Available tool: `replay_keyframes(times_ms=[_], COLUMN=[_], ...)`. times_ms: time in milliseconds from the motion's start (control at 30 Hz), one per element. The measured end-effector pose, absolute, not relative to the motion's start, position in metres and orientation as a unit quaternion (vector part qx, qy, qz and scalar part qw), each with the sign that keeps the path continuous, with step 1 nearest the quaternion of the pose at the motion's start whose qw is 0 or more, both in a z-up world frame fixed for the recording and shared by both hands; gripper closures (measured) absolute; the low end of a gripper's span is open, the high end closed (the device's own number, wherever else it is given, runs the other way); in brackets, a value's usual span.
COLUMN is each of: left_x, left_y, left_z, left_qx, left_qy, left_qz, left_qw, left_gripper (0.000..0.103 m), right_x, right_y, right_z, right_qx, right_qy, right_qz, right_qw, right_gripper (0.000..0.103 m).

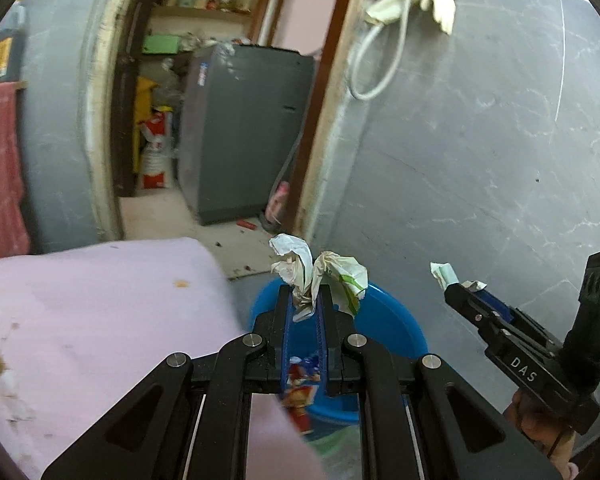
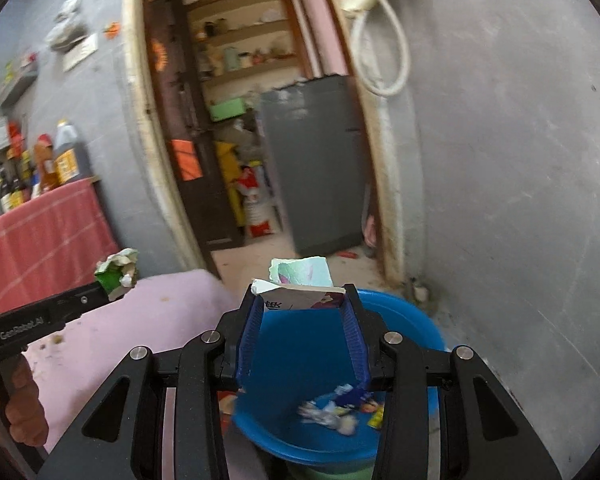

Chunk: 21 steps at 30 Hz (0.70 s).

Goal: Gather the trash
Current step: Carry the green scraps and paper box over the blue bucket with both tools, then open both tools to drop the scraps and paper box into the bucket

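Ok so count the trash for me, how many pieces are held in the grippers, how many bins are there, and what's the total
Pieces held in grippers: 2, the crumpled wrapper in the left gripper and the torn carton piece in the right gripper
Bins: 1, the blue tub
Total: 3

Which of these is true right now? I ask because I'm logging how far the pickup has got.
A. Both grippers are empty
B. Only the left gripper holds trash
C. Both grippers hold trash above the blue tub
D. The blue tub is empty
C: the left gripper pinches a crumpled wrapper, the right gripper clamps a torn carton piece, both over the blue tub that already holds scraps.
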State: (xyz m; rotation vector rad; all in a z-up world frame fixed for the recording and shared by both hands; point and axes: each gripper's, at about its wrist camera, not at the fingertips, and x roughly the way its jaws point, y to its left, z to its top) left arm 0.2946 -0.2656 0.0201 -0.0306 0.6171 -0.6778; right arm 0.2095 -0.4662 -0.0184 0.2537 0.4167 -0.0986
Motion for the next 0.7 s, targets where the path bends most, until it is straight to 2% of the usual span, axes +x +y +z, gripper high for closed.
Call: replay_keyframes(times_ms=[267,467,567,700], left_x=[0.317,0.327,0.334,0.338], left_y=[-0.314,-0.323,-0.324,-0.326], left_z=[-0.012,-0.025,-0.029,-0.031], left_qx=[-0.012,-0.011,-0.014,-0.015], left_qy=[0.353,0.371,0.380,0.389], left_qz=[-0.339,-0.336,-0.336,-0.334], left_qw=[0.872,0.865,0.862,0.859], left_gripper=[0.095,0.094,0.093,0.083], right_x=[0.215,0.221,0.225,0.230], right_y=[-0.500,-0.509,-0.508,-0.508], right_z=[-0.036,-0.040,-0.043,-0.046], right_qx=[0.159,0.169,0.172,0.179], right_qy=[0.233,0.241,0.247,0.253], right_qz=[-0.062,-0.057,-0.055,-0.052], right_qw=[0.957,0.954,0.952,0.949], right_gripper=[0.065,0.065,0.058,0.056])
